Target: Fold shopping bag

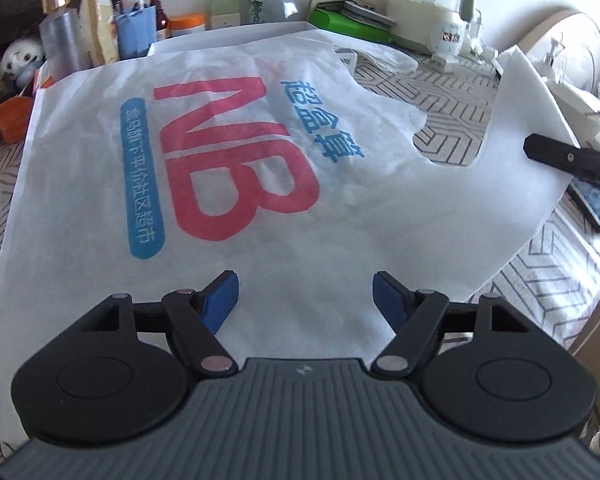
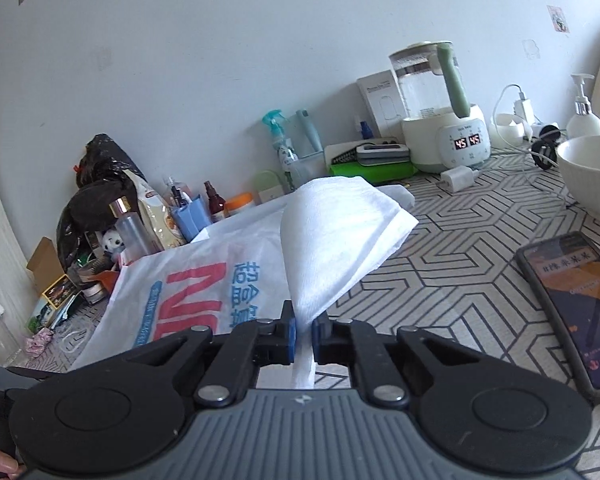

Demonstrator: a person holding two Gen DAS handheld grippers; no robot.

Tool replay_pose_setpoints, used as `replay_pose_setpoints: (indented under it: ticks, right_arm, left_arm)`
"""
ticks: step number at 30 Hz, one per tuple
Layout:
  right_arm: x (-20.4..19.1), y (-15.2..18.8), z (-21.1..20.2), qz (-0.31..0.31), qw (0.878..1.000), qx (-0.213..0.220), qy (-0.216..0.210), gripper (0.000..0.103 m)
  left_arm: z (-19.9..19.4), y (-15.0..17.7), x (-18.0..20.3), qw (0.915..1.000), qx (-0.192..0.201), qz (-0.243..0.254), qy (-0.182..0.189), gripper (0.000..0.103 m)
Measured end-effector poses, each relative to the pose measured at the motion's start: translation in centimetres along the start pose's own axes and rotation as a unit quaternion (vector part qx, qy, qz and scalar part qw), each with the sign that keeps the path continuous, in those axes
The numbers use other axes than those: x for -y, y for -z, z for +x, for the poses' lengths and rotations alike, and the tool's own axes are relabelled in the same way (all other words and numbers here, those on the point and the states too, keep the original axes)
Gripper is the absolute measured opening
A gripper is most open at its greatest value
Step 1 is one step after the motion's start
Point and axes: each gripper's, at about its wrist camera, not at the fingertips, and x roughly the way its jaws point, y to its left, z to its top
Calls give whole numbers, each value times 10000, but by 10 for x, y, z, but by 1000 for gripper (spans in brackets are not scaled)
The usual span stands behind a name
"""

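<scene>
Right wrist view: your right gripper [image 2: 304, 336] pinches the shopping bag [image 1: 228, 168] by one handle [image 2: 340, 232], raised off the patterned table [image 2: 460, 280], presumably to fold it over; your left gripper [image 1: 305, 300] hangs spread above the flat body

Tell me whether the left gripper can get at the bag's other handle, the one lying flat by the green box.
Probably yes. The left gripper is open and empty over the bag, and nothing lies on the printed face between it and that handle. The right gripper holds only the near handle.
</scene>
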Motion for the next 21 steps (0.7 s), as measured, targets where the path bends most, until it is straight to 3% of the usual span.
replay_pose_setpoints:
  ticks: [8,12,17,21]
  right_arm:
    - [-43,-11,23,-49,9967,-114,-797,8]
    - [-77,-14,44,-362,9913,-254,-1237,8]
    - [-110,-12,70,-562,9808,-582,-1775,8]
    - [-118,-5,85,-468,9740,-910,-2020,8]
  left_arm:
    - [0,11,-16,9999,135,-73,-64,75]
    - [-6,15,-27,9994,223,-259,49,75]
    - [-12,17,-43,9973,273,-582,360,75]
    - [-13,18,-43,9970,311,-597,393,75]
